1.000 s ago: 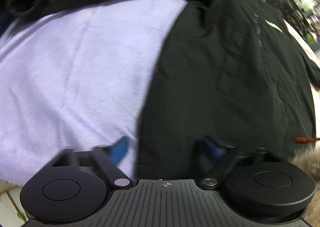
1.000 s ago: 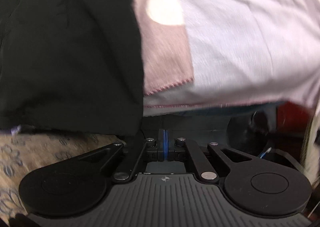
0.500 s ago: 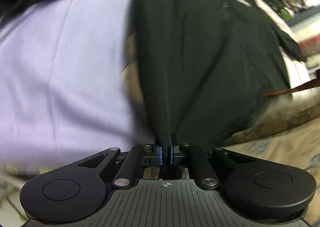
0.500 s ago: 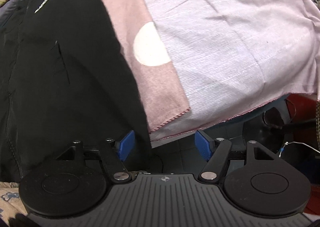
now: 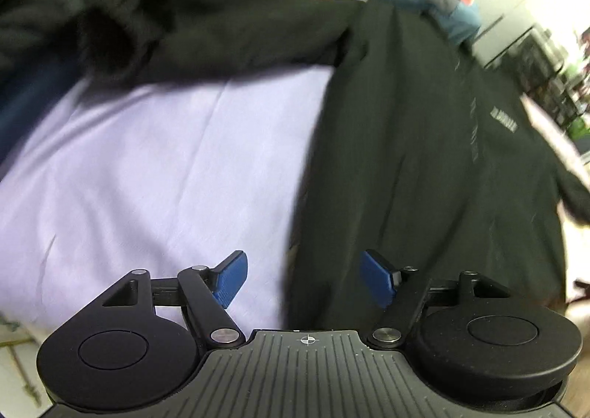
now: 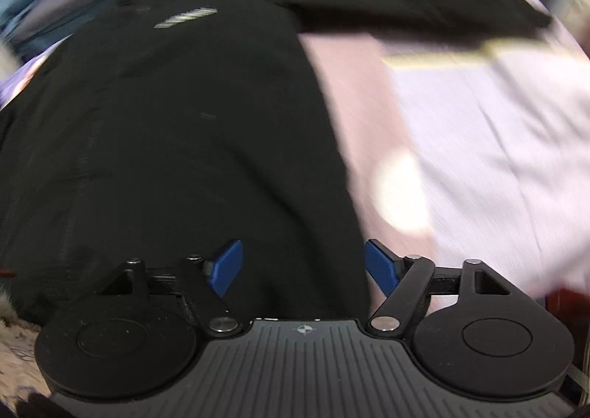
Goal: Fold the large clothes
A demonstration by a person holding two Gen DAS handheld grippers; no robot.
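Black fabric fills most of both views: a large black jacket lies spread flat on a pale lilac sheet that covers the counter. In the left wrist view the body of the jacket takes the right half of the picture, and one long sleeve stretches across the top toward the left, ending in a dark cuff. A small pale label is on the chest of the jacket, but the letters are too blurred to read.

The left tool is open, its two blue pads well apart, and nothing is between them. It hovers just over the left side edge of the jacket, where black cloth meets the sheet.

In the right wrist view the black jacket takes the left and middle of the picture, and its other sleeve reaches toward the upper right. Beside the jacket's right edge lies a pinkish cloth with a pale round spot on it, and further right the lilac sheet continues. The right tool is also open and holds nothing; it stands over the right side edge of the jacket near the hem. Both views are blurred by motion.
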